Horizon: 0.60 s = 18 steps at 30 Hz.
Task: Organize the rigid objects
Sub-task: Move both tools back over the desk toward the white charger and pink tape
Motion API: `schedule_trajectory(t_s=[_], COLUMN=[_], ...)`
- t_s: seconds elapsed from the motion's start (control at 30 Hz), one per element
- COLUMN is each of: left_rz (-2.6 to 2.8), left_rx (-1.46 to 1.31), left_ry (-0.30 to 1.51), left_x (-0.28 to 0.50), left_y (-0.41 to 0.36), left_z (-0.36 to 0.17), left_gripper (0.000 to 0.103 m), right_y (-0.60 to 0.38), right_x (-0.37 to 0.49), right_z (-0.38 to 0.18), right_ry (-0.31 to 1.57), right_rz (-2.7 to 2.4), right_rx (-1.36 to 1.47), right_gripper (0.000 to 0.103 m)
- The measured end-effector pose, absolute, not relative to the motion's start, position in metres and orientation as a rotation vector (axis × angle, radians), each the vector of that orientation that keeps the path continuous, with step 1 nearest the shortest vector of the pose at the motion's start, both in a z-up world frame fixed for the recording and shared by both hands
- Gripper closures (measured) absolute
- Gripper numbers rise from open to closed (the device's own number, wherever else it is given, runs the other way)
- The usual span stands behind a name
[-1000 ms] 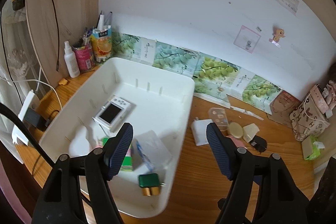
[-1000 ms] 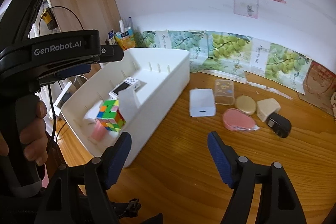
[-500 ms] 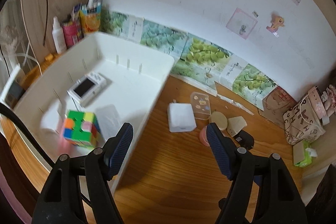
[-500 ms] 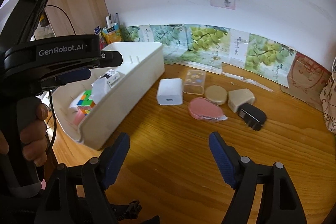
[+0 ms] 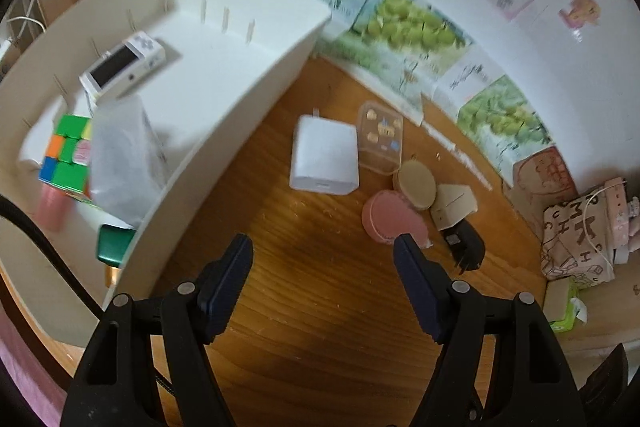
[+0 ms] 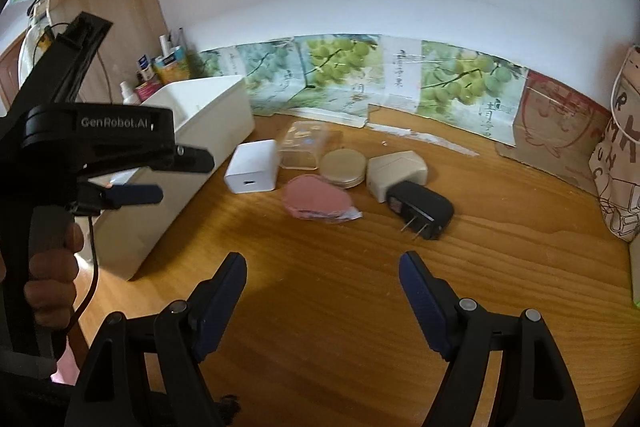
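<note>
Left wrist view: white charger [image 5: 325,159] lies flat, seemingly port-forward; both jaws gape wide, empty.

White charger [image 5: 324,161], pink compact [image 5: 394,217] flat beside bin [image 5: 240,123].

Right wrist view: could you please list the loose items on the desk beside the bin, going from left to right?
White charger → pink round case → gold round compact → beige adapter → black plug adapter. I left out the clear plastic box, since its span overlaps its neighbours.
</note>
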<state>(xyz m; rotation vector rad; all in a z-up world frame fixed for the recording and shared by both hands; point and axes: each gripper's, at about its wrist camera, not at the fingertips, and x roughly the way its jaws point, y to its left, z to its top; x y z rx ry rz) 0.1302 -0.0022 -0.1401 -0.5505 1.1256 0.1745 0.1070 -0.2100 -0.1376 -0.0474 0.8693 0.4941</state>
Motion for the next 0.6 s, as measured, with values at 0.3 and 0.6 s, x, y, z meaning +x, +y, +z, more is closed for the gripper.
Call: schedule_trajectory(t_s=[0.3, 0.6], left_rz=[0.205, 0.25], left_rx=[-0.523, -0.498], left_ry=[1.205, 1.272], left_x=[0.172, 0.207], left_y=[-0.012, -0.011], left_z=[-0.152, -0.167], left_gripper=[0.027, 0.027], right_y=[-0.196, -0.178], right_x=[0.123, 0.144], right_z=[-0.158, -0.172], right_ry=[0.845, 0.862], right_rz=[0.525, 0.528], right_rx=[-0.084, -0.078], right_gripper=[0.024, 0.024])
